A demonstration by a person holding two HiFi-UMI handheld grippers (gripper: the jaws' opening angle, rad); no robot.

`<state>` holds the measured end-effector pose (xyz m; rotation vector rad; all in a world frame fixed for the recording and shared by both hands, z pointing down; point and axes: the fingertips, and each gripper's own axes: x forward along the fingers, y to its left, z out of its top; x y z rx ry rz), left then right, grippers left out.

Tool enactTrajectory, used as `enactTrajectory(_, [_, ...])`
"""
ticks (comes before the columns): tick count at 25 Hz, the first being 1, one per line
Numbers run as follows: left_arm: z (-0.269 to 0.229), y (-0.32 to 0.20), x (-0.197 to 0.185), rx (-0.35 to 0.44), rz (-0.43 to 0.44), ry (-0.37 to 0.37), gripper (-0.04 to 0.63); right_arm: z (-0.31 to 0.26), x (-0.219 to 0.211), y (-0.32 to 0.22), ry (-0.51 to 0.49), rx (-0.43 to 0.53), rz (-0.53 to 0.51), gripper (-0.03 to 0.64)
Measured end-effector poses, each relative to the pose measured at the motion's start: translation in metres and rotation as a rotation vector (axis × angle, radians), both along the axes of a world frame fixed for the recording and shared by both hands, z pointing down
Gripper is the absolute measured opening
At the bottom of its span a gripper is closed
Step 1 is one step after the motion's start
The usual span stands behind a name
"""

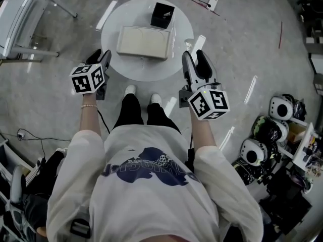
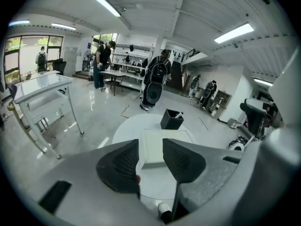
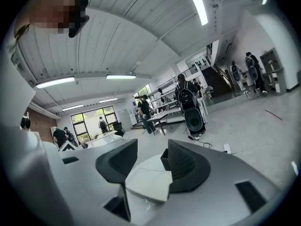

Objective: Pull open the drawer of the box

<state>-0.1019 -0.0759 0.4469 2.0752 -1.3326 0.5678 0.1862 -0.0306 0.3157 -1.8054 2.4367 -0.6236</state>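
The box (image 1: 144,42) is a flat cream case lying shut on a round white table (image 1: 181,29). I see no drawer pulled out of it. My left gripper (image 1: 101,57) hovers at the table's near left edge, jaws open and empty. My right gripper (image 1: 194,58) hovers at the near right edge, also open and empty. In the left gripper view the box (image 2: 157,147) shows through the gap of the left gripper (image 2: 150,149), some way ahead. In the right gripper view a corner of the box (image 3: 148,182) shows below the right gripper (image 3: 151,157).
A black open container (image 1: 162,15) stands on the table behind the box. A metal-framed table (image 1: 20,19) is at the far left. Helmets and gear (image 1: 272,130) crowd the floor at the right. People stand far off by benches (image 2: 101,55).
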Motion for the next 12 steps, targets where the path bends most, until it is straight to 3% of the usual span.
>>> enactTrajectory(7, [0.065,-0.029,0.017,-0.169,0.092,-0.008,0.141,0.054,-0.057,-0.006,0.025,-0.133,-0.036,0.181])
enactTrajectory(12, [0.1,-0.037,0.025,-0.249,0.131,-0.015,0.141,0.088,-0.08,-0.007,0.057,-0.206,-0.047,0.181])
